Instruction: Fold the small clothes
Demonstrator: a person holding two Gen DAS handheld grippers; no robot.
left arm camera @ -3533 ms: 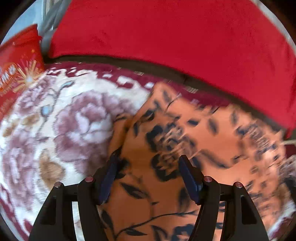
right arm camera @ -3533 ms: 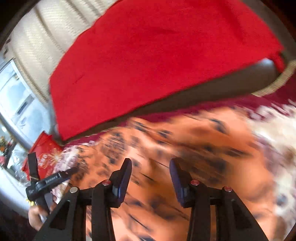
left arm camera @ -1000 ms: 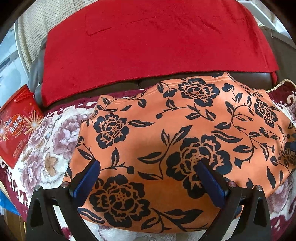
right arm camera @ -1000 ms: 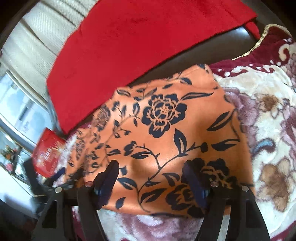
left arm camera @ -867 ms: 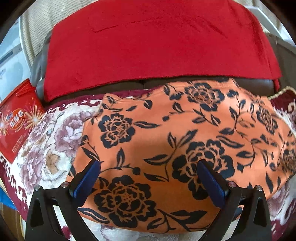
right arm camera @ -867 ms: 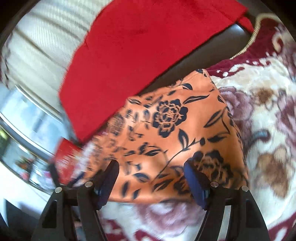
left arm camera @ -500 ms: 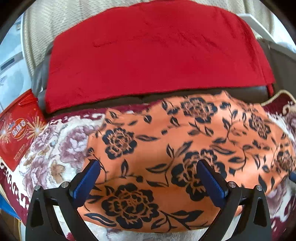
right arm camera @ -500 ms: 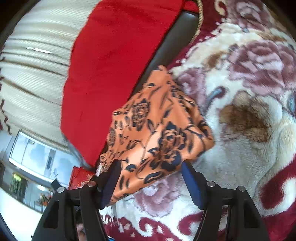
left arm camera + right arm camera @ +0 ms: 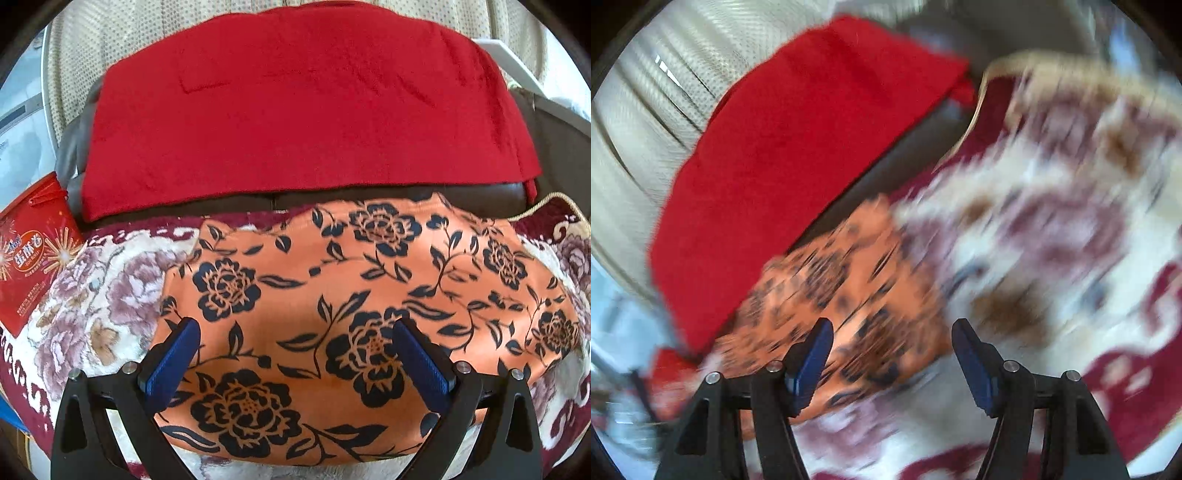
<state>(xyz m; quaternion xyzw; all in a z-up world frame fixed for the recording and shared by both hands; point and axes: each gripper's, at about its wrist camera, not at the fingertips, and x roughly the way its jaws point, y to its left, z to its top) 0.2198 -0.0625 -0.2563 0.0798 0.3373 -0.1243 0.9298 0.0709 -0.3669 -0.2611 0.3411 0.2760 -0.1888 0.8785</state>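
Observation:
A folded orange garment with dark blue flowers (image 9: 332,288) lies flat on a plush flowered blanket (image 9: 110,295). My left gripper (image 9: 295,326) hovers over the garment's near half, open wide, its blue pads (image 9: 173,354) clear of the cloth. The right wrist view is blurred by motion. There my right gripper (image 9: 892,326) is open and holds nothing. The garment (image 9: 849,284) shows beyond its left finger, and the blanket (image 9: 1052,240) lies beyond its right finger.
A red cloth (image 9: 295,110) drapes over the dark sofa back (image 9: 332,199) behind the garment. A red printed box (image 9: 29,258) stands at the blanket's left edge. Pale curtains (image 9: 635,129) hang behind the sofa.
My right gripper has swung right and rolled, so the garment slid from between its fingers to the left. The left gripper stayed over the garment, tipping up slightly. The garment lies still.

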